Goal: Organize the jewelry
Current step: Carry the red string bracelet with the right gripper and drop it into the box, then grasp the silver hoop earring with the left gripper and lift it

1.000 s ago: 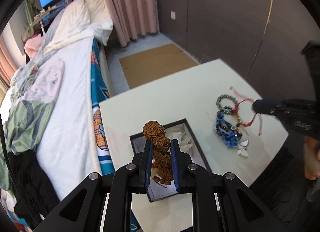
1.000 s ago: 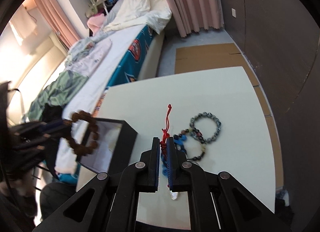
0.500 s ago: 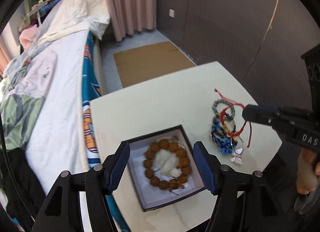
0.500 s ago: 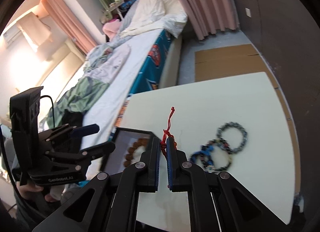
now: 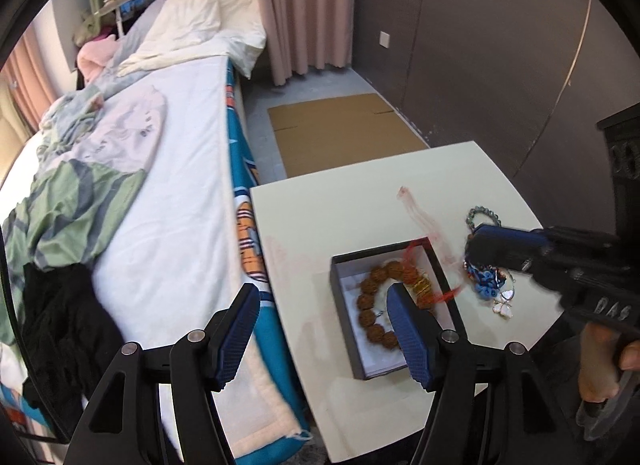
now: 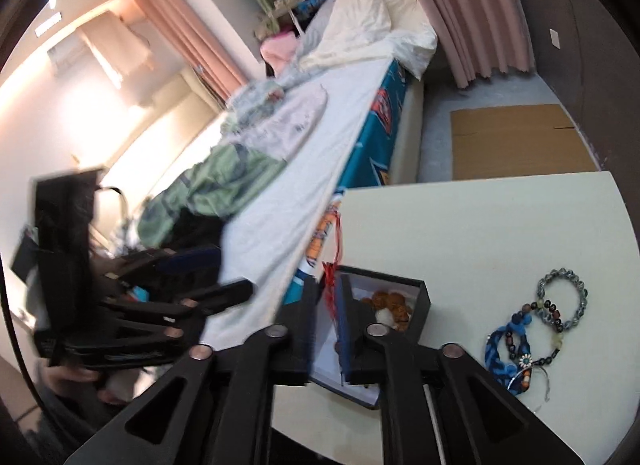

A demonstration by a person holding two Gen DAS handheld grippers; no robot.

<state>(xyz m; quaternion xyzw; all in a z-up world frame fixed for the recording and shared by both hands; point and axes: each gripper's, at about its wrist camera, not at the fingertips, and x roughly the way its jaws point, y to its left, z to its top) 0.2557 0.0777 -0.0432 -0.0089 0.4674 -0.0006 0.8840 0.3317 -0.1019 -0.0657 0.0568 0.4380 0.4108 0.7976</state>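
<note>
Left wrist view: left gripper (image 5: 320, 331) stands wide and empty, pulled back from the box (image 5: 390, 307); a second ago it was clamped on the brown seed-bead bracelet (image 5: 384, 305), which now lies curled inside on the white lining. First piece stowed.

The right gripper (image 6: 325, 321) has swung left from the loose pile to over the box's left edge. A second ago it was pinched tight on the red cord bracelet (image 6: 331, 285); now its jaws are opening with the cord between the pads. Hard to say whether the pads still bite. In the left view the cord is a red motion smear across the box's far-right corner, so probably dropping in. Second piece looks near done.

Red cord: thin, limp, knotted, one tail standing above the fingers. It will likely snag or drape over the box wall rather than fall clean.

Remaining on the table (image 6: 480, 225), right of the box: grey-green bead bracelet (image 6: 562, 291), blue braided piece (image 6: 508, 341), dark mixed-bead strand (image 6: 544, 345), all touching and tangled. Expect them to lift as a clump.
</note>
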